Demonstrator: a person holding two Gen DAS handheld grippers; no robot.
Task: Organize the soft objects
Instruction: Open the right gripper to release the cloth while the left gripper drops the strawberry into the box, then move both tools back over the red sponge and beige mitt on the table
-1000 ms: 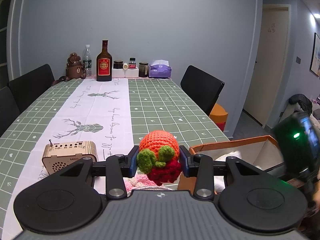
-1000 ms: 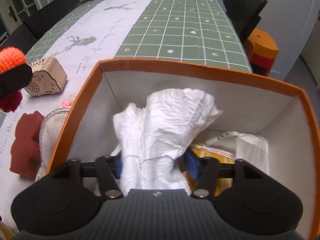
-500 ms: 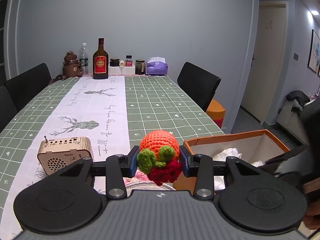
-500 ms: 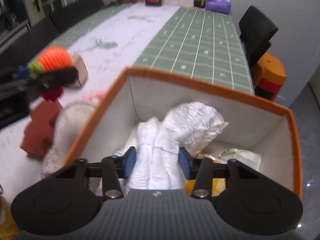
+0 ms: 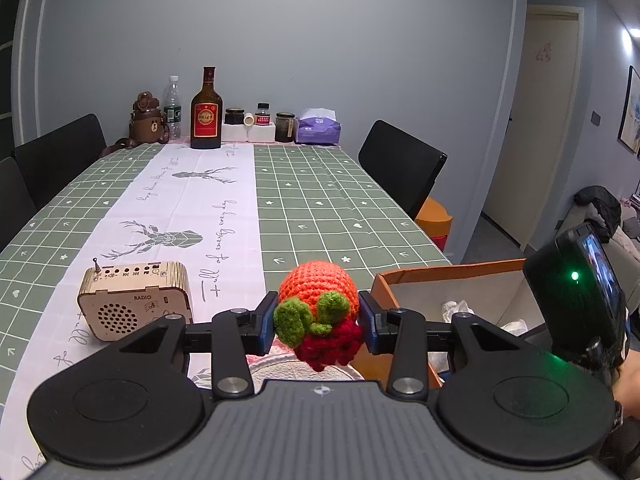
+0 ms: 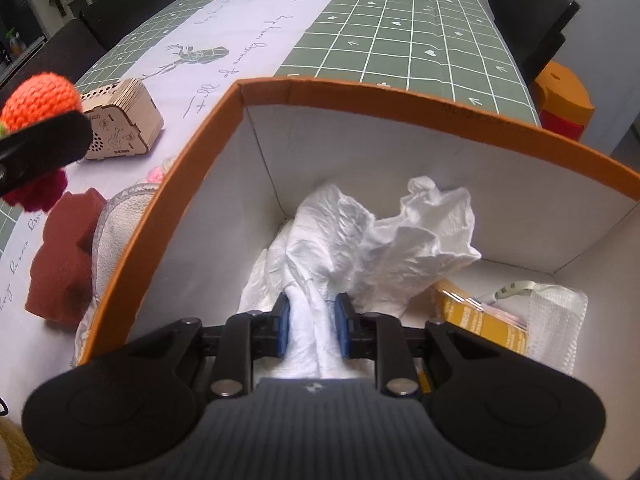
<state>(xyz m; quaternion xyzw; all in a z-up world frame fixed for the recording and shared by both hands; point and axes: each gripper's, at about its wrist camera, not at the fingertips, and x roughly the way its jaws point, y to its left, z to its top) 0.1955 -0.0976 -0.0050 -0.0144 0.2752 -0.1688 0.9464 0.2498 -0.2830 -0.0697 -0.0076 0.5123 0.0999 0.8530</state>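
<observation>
My left gripper (image 5: 318, 322) is shut on a crocheted orange toy (image 5: 316, 292) with green leaves and a dark red bottom, held above the table beside the orange box (image 5: 452, 270). The right wrist view shows that toy (image 6: 38, 100) at the left edge. My right gripper (image 6: 312, 324) points down inside the orange box (image 6: 360, 88). Its jaws are closing, and the blue pads pinch a bunched neck of crumpled white cloth (image 6: 380, 240). The rest of the cloth fans out above them.
A wooden radio (image 5: 134, 300) stands left of the box. A dark red block (image 6: 64, 264), a pale fluffy piece (image 6: 112, 232) and a pink crochet bit (image 6: 158, 174) lie by the box's left wall. A yellow packet (image 6: 476, 320) and gauze (image 6: 556, 320) lie inside. Bottles (image 5: 206, 112) line the far end.
The right gripper's jaws have narrowed from wide apart to a pinch on the white cloth, and it has dipped back into the box. The left gripper and toy have stayed put.
</observation>
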